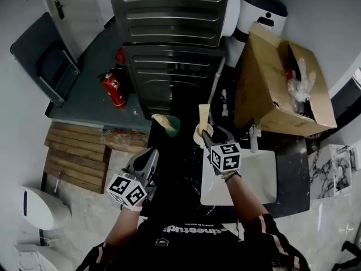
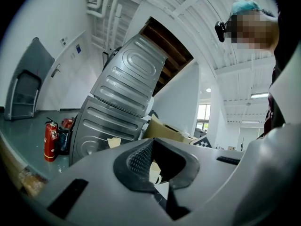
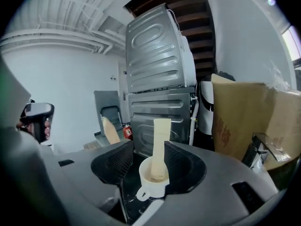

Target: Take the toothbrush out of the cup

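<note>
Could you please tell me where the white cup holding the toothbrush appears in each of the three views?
Head view: the white cup stands just right of centre, at the right gripper's tips.
Left gripper view: low centre; a sliver shows behind the left gripper's shut jaws.
Right gripper view: low centre, between the open jaws.
Shared landmark: the stacked grey metal appliances behind it.

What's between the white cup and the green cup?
Nothing: only bare black countertop between the white cup and the green cup, as the head view shows.
</note>
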Demonstrator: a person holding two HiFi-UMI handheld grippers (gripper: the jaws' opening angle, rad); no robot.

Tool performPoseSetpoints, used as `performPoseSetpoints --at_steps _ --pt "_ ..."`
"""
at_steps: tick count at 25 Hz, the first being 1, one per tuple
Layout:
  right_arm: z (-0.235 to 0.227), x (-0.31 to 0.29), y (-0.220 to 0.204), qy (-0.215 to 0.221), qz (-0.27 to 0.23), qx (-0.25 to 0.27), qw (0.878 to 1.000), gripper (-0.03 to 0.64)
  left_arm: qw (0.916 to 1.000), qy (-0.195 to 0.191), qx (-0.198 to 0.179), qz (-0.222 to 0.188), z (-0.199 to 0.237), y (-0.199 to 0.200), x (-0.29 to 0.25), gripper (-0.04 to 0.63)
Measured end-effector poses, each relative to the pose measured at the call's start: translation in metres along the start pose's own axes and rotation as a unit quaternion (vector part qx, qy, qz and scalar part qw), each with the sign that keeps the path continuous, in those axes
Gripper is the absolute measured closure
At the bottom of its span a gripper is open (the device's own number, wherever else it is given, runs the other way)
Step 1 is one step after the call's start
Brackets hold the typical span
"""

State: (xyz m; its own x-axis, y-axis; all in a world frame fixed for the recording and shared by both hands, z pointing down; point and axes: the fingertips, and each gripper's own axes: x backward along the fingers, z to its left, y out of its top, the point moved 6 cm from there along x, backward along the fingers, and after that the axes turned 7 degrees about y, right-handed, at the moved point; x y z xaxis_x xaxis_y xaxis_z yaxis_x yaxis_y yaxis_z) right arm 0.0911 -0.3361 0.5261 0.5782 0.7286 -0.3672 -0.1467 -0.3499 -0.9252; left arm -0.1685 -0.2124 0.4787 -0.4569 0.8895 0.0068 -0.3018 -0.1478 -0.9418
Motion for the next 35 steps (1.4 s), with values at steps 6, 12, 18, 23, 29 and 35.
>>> performPoseSetpoints --at_steps 6,12,18,23,29,35 --pt "-0.022 -0.056 0.0 -0.025 0.056 0.028 0.998 0.399 0.9998 0.017 0.003 0.012 0.018 -0.01 0.002 0.581" --pt "-0.034 -0.083 -0.003 -0.048 0.106 0.05 0.992 0.399 0.9988 0.037 0.024 0.02 0.027 -0.014 0.0 0.583" --pt "-0.035 -0.076 -0.003 -0.047 0.101 0.06 0.992 0.509 0.999 0.031 0.025 0.017 0.029 -0.02 0.0 0.581" --pt "-0.03 -0.062 0.001 -0.047 0.077 0.065 0.994 0.558 0.9989 0.035 0.028 0.013 0.021 -0.014 0.002 0.583" --pt "-0.022 -0.034 0.028 -0.047 0.009 0.065 0.997 0.566 0.9997 0.02 0.016 0.004 0.009 -0.01 0.007 0.581" --pt "-0.006 0.014 0.077 -0.041 -0.072 0.068 0.994 0.569 0.9997 0.018 0.018 0.001 -0.006 -0.01 0.016 0.581"
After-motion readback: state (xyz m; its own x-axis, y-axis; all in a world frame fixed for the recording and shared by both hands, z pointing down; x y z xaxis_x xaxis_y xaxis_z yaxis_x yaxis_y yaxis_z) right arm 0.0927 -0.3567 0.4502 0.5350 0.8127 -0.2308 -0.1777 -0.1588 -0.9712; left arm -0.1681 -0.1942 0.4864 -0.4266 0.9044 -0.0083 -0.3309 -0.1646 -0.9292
